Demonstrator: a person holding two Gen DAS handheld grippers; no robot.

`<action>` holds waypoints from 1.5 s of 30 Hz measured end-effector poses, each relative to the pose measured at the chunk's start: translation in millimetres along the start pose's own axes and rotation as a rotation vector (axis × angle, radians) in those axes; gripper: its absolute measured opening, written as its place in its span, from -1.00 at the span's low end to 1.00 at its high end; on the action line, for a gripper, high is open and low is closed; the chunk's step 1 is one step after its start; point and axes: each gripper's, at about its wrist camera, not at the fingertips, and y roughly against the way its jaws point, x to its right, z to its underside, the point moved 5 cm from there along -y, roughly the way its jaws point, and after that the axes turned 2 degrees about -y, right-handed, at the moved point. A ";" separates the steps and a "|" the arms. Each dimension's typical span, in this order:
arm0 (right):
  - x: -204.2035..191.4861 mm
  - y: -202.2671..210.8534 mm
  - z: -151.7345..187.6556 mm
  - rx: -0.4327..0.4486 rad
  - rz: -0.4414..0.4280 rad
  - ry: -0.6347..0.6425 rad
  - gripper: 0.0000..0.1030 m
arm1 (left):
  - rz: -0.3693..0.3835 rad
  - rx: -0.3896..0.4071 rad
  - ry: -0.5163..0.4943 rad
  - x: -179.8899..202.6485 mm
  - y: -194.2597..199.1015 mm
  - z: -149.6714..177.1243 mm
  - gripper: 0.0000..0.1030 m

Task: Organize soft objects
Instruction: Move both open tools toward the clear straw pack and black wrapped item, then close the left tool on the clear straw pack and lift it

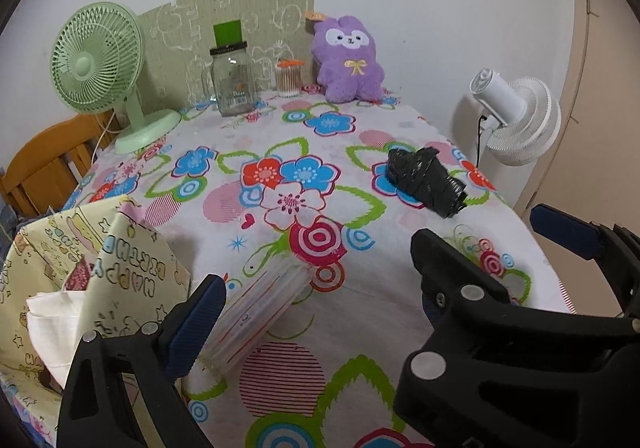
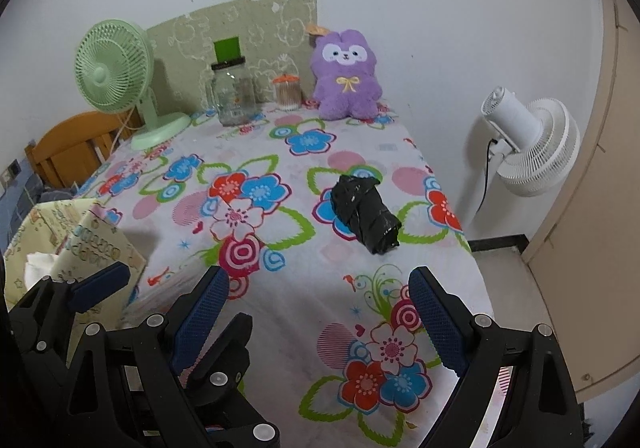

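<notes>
"HAPPY BIRTHDAY" on yellow gift bag (image 1: 132, 272)

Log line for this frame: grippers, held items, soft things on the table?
left gripper: open, empty | right gripper: open, empty | plush: upright by wall | black roll: lying untouched | gift bag: table edge

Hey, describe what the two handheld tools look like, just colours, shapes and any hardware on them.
Both look alike. The left tool has black plastic arms, angular with cut-out openings, joined by round silver rivets and one screw, ending in dark blue pads with a fine grid texture. The right tool has the same black frame, silver rivets and blue textured pads. No cables, markings, hands or sleeves show.
</notes>
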 end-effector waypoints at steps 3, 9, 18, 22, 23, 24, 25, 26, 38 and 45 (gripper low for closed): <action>-0.2 -8.9 2.6 -0.019 0.006 -0.003 0.81 | 0.000 -0.025 0.004 -3.4 -10.9 2.4 0.93; -0.9 -24.6 7.2 -0.051 0.006 -0.013 0.81 | 0.002 -0.053 0.009 -8.0 -26.2 6.1 0.93; -1.5 -43.1 12.0 -0.095 0.020 -0.020 0.81 | 0.011 -0.114 0.032 -14.3 -47.7 12.4 0.94; -1.7 -45.8 13.2 -0.103 0.027 -0.016 0.81 | 0.017 -0.127 0.029 -14.4 -50.9 14.5 0.95; -1.7 -46.7 13.8 -0.105 0.030 -0.014 0.81 | 0.024 -0.140 0.031 -14.4 -53.0 15.3 0.95; -1.3 -48.0 13.9 -0.107 0.031 -0.016 0.81 | 0.028 -0.155 0.035 -14.6 -54.9 16.4 0.95; -1.1 -48.8 14.7 -0.111 0.031 -0.018 0.81 | 0.027 -0.160 0.034 -14.6 -55.1 16.9 0.95; -1.3 -49.0 15.3 -0.114 0.028 -0.018 0.81 | 0.029 -0.159 0.033 -14.1 -54.8 17.0 0.93; -2.0 -39.2 19.1 -0.094 0.006 -0.013 0.81 | -0.018 -0.137 0.030 -13.3 -43.3 20.7 -0.01; 0.4 -32.4 20.3 -0.080 0.001 -0.022 0.81 | -0.008 -0.139 0.028 -10.0 -38.4 22.4 -0.44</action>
